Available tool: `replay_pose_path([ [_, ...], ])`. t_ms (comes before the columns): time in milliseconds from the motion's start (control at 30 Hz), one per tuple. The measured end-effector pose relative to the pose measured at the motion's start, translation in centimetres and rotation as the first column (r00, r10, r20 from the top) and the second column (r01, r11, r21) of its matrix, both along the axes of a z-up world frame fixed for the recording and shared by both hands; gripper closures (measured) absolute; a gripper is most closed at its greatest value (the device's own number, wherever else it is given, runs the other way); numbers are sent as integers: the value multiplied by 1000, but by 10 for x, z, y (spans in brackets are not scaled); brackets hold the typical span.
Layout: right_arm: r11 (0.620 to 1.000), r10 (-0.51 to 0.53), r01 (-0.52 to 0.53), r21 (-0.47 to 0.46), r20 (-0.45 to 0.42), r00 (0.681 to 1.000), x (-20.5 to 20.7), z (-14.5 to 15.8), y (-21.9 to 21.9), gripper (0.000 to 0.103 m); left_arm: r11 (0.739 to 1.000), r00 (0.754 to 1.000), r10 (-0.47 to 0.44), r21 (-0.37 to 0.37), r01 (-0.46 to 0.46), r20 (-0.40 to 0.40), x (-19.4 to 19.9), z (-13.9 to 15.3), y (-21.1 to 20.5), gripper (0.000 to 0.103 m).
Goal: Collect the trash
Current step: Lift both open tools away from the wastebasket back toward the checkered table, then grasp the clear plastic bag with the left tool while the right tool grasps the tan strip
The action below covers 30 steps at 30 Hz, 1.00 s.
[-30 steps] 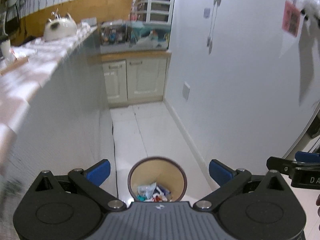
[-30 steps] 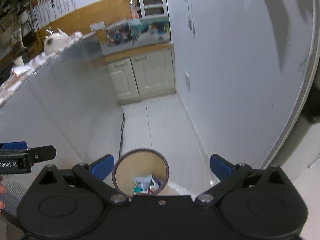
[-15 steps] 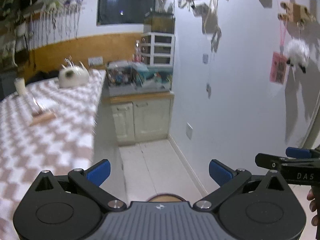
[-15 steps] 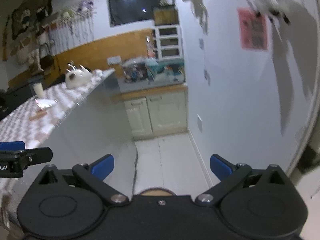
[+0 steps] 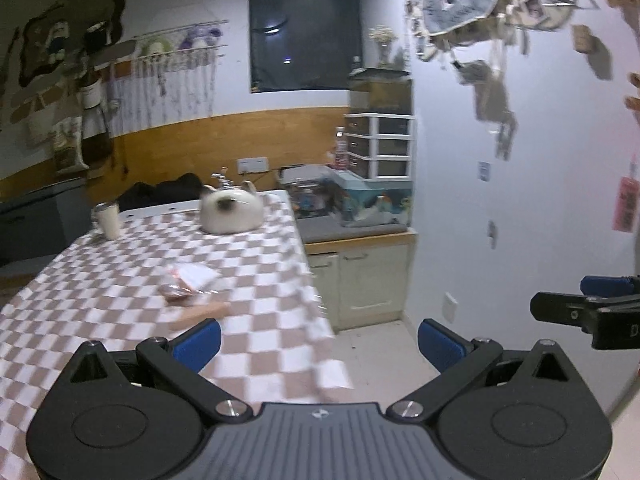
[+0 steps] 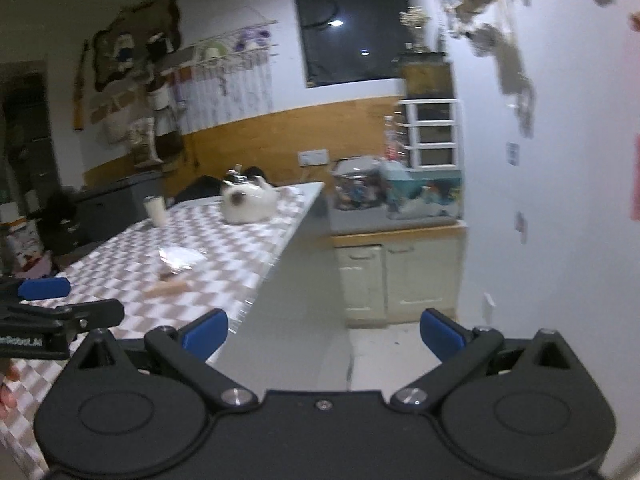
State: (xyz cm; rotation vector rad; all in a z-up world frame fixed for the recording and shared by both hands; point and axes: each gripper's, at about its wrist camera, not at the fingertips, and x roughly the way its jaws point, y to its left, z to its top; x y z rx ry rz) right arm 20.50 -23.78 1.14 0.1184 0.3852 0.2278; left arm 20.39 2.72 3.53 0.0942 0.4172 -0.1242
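Crumpled clear wrappers (image 5: 190,280) and a tan stick-like piece (image 5: 200,314) lie on the checkered table (image 5: 260,280); they also show in the right wrist view, wrappers (image 6: 178,258) and tan piece (image 6: 166,289). My left gripper (image 5: 319,342) is open and empty, raised over the table's near right corner. My right gripper (image 6: 323,332) is open and empty, off the table's right edge above the floor. The trash bin is out of view.
A white cat-shaped teapot (image 5: 231,212) and a white cup (image 5: 107,220) stand at the table's far end. Cream cabinets (image 5: 356,280) with a fish tank (image 5: 372,204) line the back wall. A white wall (image 5: 520,220) runs along the right.
Both grippers have risen and tilted up from over the floor bin to table height. The bin has dropped out of view and the tabletop has come into view.
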Motion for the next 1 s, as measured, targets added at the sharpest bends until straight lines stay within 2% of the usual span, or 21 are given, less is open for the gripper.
replay_pose_path([
  [233,998,66,-66,6,-21,998,46,16,60,0,999,999,46,28,-47,23,42,20,58,0],
  [433,997,77,-77,-5,-49,996,83,18,109,0,998,997,62,-8,-61,41,91,25,108,0],
  [533,996,87,-86,13,-70,994,101,15,129,0,997,999,42,-59,-40,35,122,21,128,0],
  [633,996,88,-87,17,-87,992,117,10,146,0,994,998,57,-93,-56,10,152,13,140,0],
  [767,996,91,-91,-2,-73,993,131,5,167,0,982,998,58,-181,-60,-18,188,-1,160,0],
  [867,998,65,-66,-5,-95,993,144,0,183,0,958,999,47,-280,-53,-28,213,-13,178,0],
  [1000,998,62,-62,1,-83,995,155,-15,198,0,902,996,53,-425,-79,-72,242,-36,202,0],
])
